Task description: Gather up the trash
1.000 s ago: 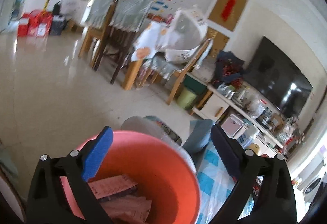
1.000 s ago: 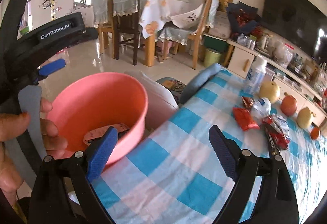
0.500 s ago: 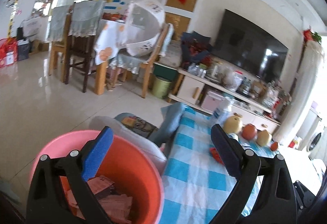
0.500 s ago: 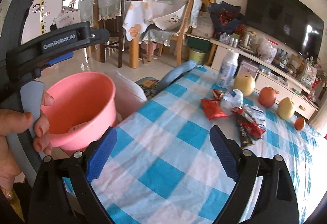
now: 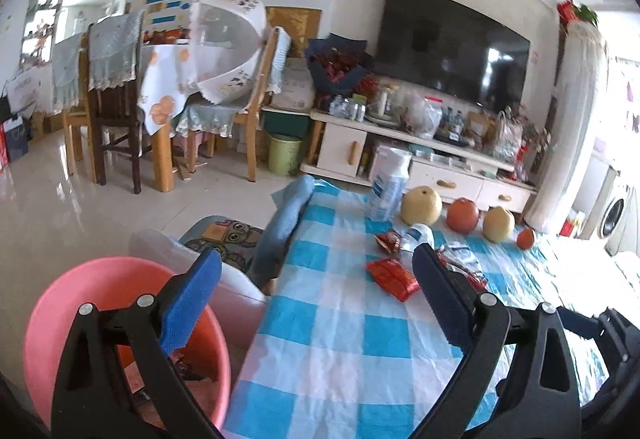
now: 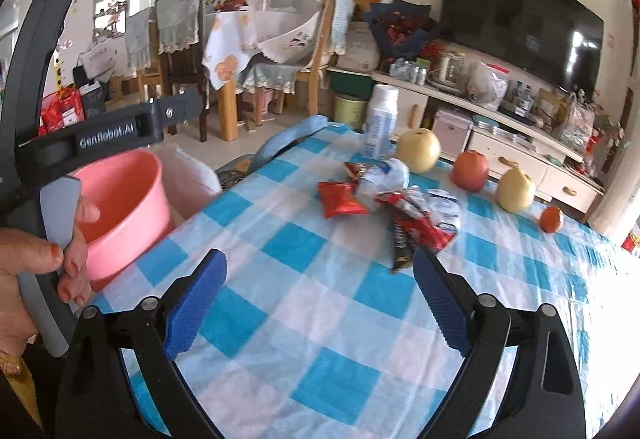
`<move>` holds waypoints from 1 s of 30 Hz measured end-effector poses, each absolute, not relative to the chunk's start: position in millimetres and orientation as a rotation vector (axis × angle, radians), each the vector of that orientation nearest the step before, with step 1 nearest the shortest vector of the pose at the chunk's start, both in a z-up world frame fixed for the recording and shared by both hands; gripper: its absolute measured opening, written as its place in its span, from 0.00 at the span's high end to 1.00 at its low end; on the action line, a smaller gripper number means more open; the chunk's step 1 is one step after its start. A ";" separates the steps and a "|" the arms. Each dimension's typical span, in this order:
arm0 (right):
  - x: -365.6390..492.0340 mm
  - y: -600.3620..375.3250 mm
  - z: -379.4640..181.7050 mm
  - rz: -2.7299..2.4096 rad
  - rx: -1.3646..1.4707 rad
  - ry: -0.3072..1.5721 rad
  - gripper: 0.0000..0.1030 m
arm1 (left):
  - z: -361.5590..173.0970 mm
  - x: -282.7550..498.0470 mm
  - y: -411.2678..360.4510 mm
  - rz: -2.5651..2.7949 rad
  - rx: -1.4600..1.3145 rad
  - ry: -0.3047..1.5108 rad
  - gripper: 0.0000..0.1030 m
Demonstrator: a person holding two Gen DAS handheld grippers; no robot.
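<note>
Wrappers (image 5: 188, 375) in pink bucket (image 5: 52, 315), more wrappers (image 6: 344, 199) on tablecloth (image 6: 320, 339)

Your two cameras sit low over the checked table (image 6: 320, 319), looking across it at the TV wall. Both see the pink bucket (image 5: 80, 287) and the wrappers (image 6: 344, 199).

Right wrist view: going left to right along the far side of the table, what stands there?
White bottle → large yellow pear → red apple → smaller yellow pear → small orange fruit.
</note>
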State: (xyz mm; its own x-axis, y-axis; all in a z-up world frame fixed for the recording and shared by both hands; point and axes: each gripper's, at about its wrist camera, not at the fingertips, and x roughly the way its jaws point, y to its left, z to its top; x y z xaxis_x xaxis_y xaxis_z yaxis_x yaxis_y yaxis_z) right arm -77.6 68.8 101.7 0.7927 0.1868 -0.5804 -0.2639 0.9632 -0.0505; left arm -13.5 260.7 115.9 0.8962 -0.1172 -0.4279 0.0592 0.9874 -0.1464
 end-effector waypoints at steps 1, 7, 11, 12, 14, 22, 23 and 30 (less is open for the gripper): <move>-78.1 63.7 101.4 0.238 -0.125 0.610 0.09 | 115.3 -12.5 255.7 -0.098 -0.125 0.451 0.06; -77.1 31.2 96.9 0.218 -0.072 0.622 0.09 | 110.1 -5.1 225.5 -0.132 -0.101 0.471 0.06; -76.1 11.2 94.9 0.202 -0.038 0.622 0.09 | 107.4 -2.7 204.3 -0.147 -0.083 0.473 0.06; -75.2 5.6 94.4 0.197 -0.030 0.622 0.09 | 106.3 -2.0 199.3 -0.151 -0.079 0.475 0.06; -73.4 -7.2 93.1 0.183 -0.010 0.624 0.09 | 105.4 0.2 190.1 -0.159 -0.068 0.480 0.06; -66.0 -54.4 85.8 0.136 0.077 0.642 0.09 | 96.0 8.8 147.7 -0.199 0.004 0.509 0.06; -65.2 -60.3 84.5 0.130 0.085 0.645 0.09 | 94.6 9.7 143.5 -0.202 0.014 0.513 0.06; -58.8 -90.1 81.2 0.099 0.127 0.665 0.09 | 87.5 19.2 120.9 -0.218 0.054 0.537 0.06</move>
State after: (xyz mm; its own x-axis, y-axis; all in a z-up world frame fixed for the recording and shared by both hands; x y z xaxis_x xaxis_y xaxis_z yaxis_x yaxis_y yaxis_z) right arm -58.8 -90.1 81.2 0.7829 0.1322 -0.6080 -0.0513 0.9876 0.1487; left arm 19.2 120.9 87.5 0.8367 -0.1915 -0.5131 0.2198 0.9755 -0.0057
